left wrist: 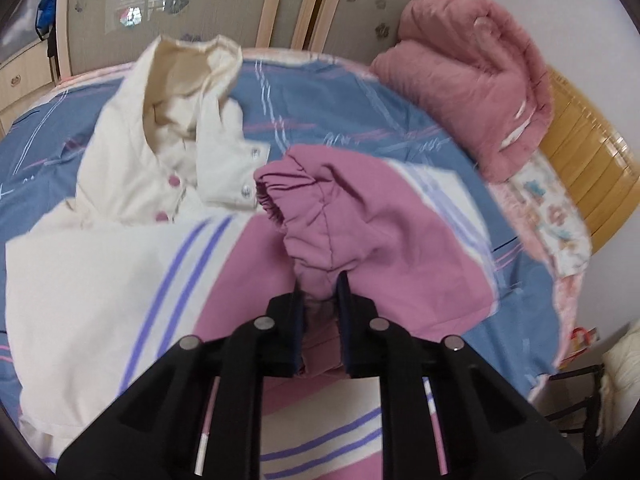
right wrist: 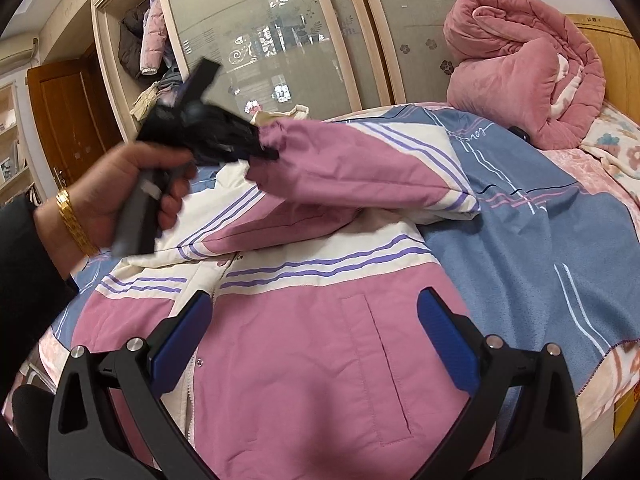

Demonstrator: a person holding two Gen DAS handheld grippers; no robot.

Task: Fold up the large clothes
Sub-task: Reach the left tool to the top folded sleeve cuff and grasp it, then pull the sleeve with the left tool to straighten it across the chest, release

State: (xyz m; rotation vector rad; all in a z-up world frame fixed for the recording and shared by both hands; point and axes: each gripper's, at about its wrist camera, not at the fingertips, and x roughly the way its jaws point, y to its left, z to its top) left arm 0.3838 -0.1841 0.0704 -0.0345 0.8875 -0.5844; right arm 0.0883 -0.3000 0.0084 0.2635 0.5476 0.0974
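Here the jacket (right wrist: pixel 304 360), pink and cream with purple stripes, lies spread front-up across the lower centre of the right wrist view, on a bed (right wrist: pixel 540 240) covered in blue patterned cloth. Its sleeve (left wrist: pixel 340 216) is lifted off the body of the jacket: the left gripper (left wrist: pixel 320 288) has its pads clamped on the pink cloth just behind the elastic cuff, and in the right wrist view that gripper, held in the left hand (right wrist: pixel 132 196), sits at centre left with the sleeve stretching from it toward the right. The right gripper (right wrist: pixel 316 340) hangs over the jacket's lower front with jaws spread wide and nothing between them. Bare blue cover lies open to the right of the jacket. At upper right a rolled pink quilt (right wrist: pixel 520 80) takes up the bed's far corner, against a wooden headboard (right wrist: pixel 612 52). Wardrobe doors (right wrist: pixel 280 40) close off the far edge of the bed.
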